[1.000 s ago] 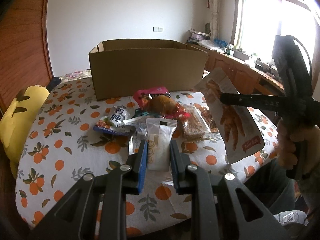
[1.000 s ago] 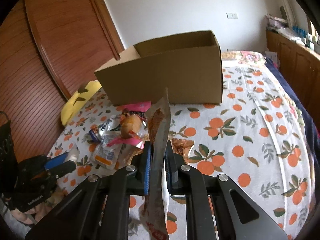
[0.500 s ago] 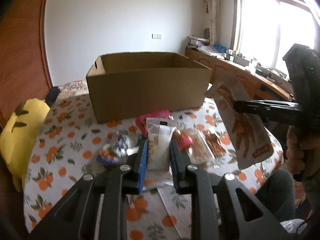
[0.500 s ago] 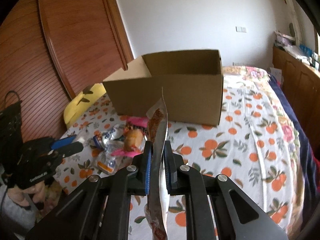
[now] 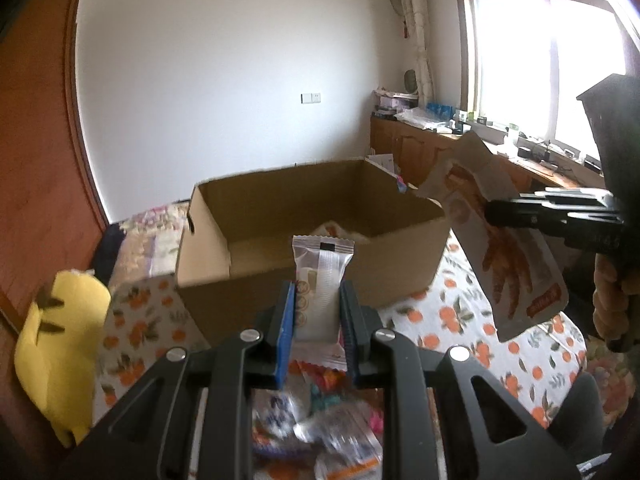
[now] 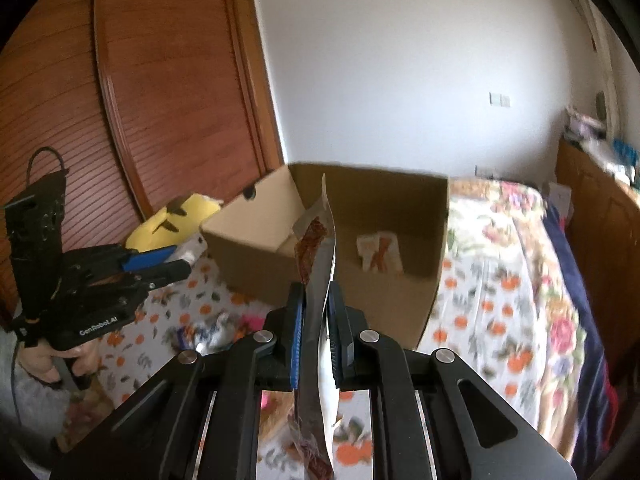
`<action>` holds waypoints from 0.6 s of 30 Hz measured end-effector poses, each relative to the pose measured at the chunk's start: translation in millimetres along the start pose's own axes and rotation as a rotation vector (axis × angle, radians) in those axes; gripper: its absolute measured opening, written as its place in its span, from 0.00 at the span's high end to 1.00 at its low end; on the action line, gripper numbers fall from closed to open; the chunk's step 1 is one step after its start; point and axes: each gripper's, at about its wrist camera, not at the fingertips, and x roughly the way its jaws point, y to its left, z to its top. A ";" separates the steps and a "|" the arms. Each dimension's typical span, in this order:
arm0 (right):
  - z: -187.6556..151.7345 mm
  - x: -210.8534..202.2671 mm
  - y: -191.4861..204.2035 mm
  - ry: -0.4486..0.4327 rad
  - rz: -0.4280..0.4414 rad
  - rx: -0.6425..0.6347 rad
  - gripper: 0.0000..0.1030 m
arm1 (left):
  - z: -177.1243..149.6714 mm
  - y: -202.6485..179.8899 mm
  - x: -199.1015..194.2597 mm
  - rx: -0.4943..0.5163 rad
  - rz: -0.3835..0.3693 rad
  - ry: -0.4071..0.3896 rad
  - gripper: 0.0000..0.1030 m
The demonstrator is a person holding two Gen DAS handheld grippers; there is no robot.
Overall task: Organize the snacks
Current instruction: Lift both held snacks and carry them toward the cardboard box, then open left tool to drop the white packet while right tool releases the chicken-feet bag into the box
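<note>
1. while the cardboard box (image 5: 308, 240) sits open on the orange-print tablecloth (image 5: 460, 320), the left gripper (image 5: 318, 312) clamps a small white snack packet (image 5: 320, 280) in front of it.
2. the right gripper (image 6: 316, 320) pinches a flat snack pouch (image 6: 318, 264) edge-on before the box.

The loose snacks (image 5: 320, 432) in front of the box (image 5: 400, 272) were blurred, and the left gripper (image 5: 317, 320) hid most of them. Inside the box, a pack (image 6: 379, 254) was too blurred to read. In the right wrist view, the pouch's (image 6: 318, 280) lower end ran off the bottom edge.
</note>
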 end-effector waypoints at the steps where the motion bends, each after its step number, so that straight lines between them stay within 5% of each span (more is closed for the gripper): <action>1: 8.8 2.0 -0.4 -0.011 0.002 -0.013 0.92 | 4.7 1.9 2.2 0.006 0.003 -0.004 0.80; 18: 94.2 74.5 -22.4 -0.076 0.013 -0.098 0.92 | 72.4 47.2 75.3 0.034 0.042 -0.038 0.80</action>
